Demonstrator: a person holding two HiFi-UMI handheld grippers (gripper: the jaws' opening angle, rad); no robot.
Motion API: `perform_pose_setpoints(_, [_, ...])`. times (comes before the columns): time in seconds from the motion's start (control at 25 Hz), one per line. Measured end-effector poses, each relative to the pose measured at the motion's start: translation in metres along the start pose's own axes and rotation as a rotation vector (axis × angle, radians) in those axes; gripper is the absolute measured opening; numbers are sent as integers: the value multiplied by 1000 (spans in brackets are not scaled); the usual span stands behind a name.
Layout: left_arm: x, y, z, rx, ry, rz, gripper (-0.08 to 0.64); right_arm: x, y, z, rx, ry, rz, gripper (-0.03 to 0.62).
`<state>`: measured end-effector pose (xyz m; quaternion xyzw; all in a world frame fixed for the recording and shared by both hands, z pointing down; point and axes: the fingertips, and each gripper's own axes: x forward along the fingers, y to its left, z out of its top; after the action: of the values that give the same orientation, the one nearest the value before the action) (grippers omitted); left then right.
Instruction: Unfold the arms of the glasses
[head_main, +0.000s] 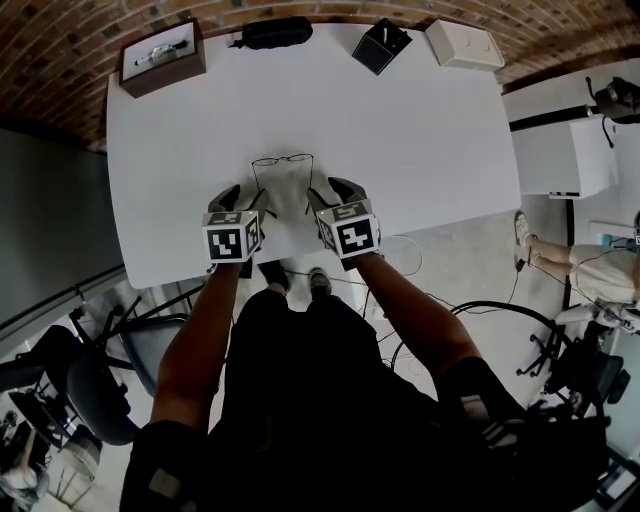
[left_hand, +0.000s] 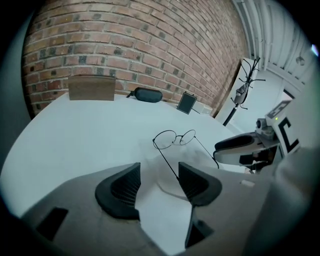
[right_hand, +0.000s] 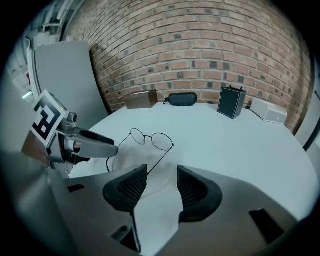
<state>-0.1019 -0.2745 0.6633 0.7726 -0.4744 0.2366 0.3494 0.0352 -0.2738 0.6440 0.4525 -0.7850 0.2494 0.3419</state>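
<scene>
Thin wire-framed round glasses (head_main: 282, 160) lie on the white table (head_main: 400, 130) with both arms swung out toward me. My left gripper (head_main: 243, 200) is at the tip of the left arm, my right gripper (head_main: 330, 195) at the tip of the right arm. In the left gripper view the glasses (left_hand: 174, 138) have one arm ending beside the right pad of the open left gripper (left_hand: 159, 175), with nothing pressed. From the right gripper view, the glasses (right_hand: 151, 140) send an arm down to the left pad of the open right gripper (right_hand: 162, 177).
Along the table's far edge stand a brown box (head_main: 162, 57), a black glasses case (head_main: 272, 32), a small black box (head_main: 380, 45) and a white box (head_main: 465, 45). The near table edge runs just under both grippers. A seated person's legs (head_main: 560, 255) are at the right.
</scene>
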Motion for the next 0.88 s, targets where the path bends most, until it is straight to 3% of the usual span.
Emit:
perform_pose_setpoints(0.32, [-1, 1, 2, 33, -8, 17, 242, -5, -3, 3, -67, -31, -14, 166])
perform_pose_setpoints(0.72, [-5, -12, 2, 42, -31, 10, 242, -8, -1, 5, -71, -57, 2, 166])
perform_pose_setpoints(0.88, [-23, -12, 18, 43, -124, 48, 238, -20, 8, 17, -70, -112, 37, 166])
